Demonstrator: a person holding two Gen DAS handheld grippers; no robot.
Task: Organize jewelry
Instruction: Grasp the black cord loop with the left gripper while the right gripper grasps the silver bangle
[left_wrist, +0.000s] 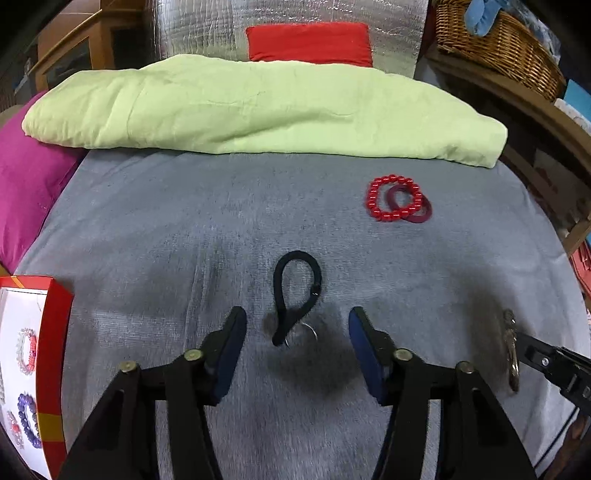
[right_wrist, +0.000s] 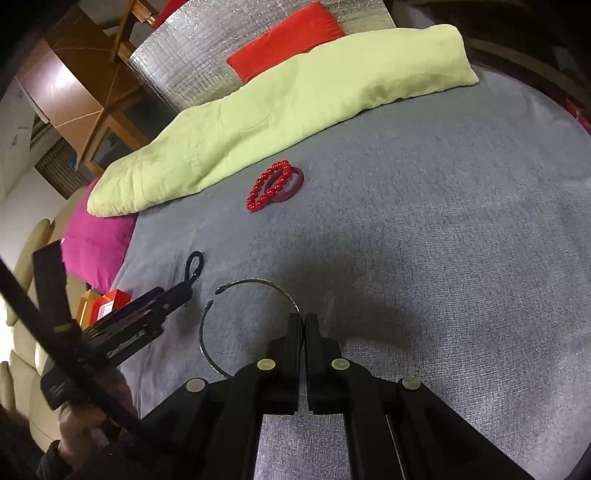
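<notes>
A black elastic hair tie lies on the grey cloth, with a small silver ring at its near end. My left gripper is open, its jaws on either side of that near end, just above the cloth. My right gripper is shut on a thin silver open bangle, which it holds over the cloth; the bangle shows edge-on in the left wrist view. A red bead bracelet overlaps a dark red ring bangle farther back. The hair tie also shows in the right wrist view.
A red-rimmed jewelry box at the left holds several bead bracelets. A folded pale green blanket lies across the back, with a magenta cushion at left and a red cushion behind. A wicker basket stands at far right.
</notes>
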